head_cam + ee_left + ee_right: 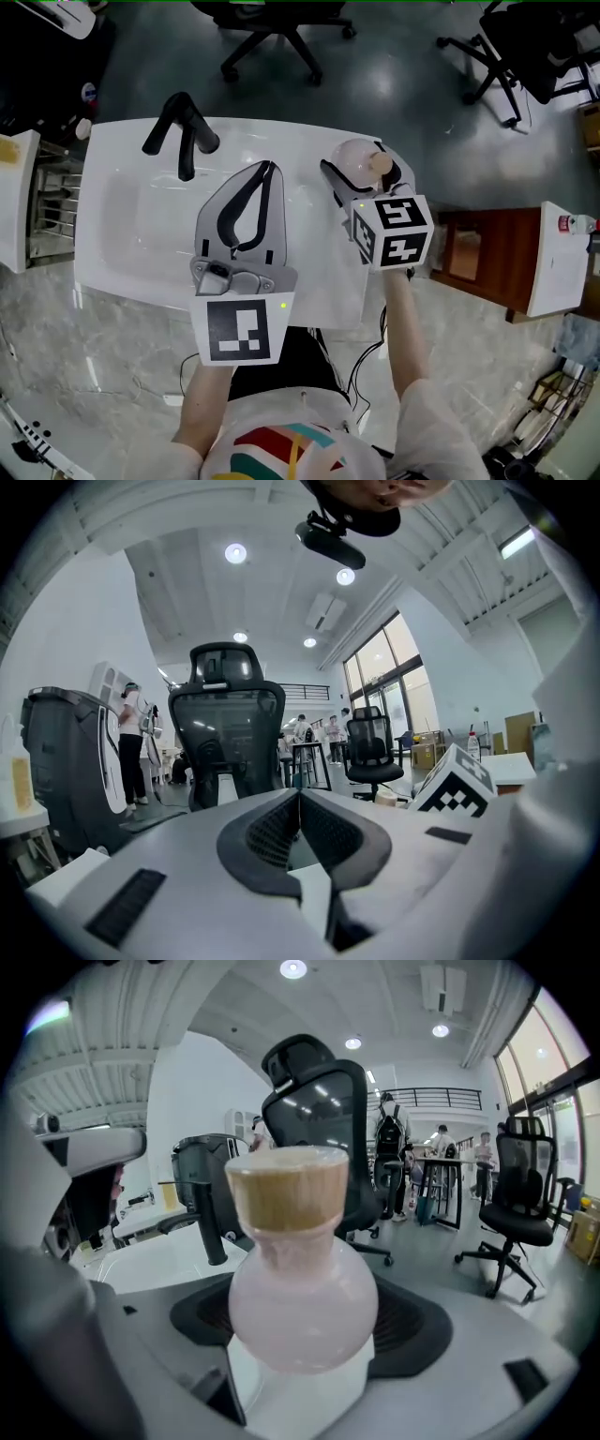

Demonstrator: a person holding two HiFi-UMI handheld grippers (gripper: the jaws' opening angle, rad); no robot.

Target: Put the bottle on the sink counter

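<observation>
A pale pink round bottle (354, 157) with a wooden cap (380, 165) sits between the jaws of my right gripper (366, 171), which is shut on it over the right part of the white sink counter (319, 239). In the right gripper view the bottle (300, 1288) stands upright and fills the gap between the black pads (417, 1321), with white counter under it; I cannot tell whether it touches. My left gripper (269, 170) hangs over the basin (141, 225), its jaws shut on nothing, tips meeting in the left gripper view (299, 797).
A black faucet (183, 131) rises at the back left of the basin, seen too in the right gripper view (206, 1206). Office chairs (272, 33) stand on the floor beyond the counter. A brown cabinet (478, 253) and a white shelf (558, 258) stand to the right.
</observation>
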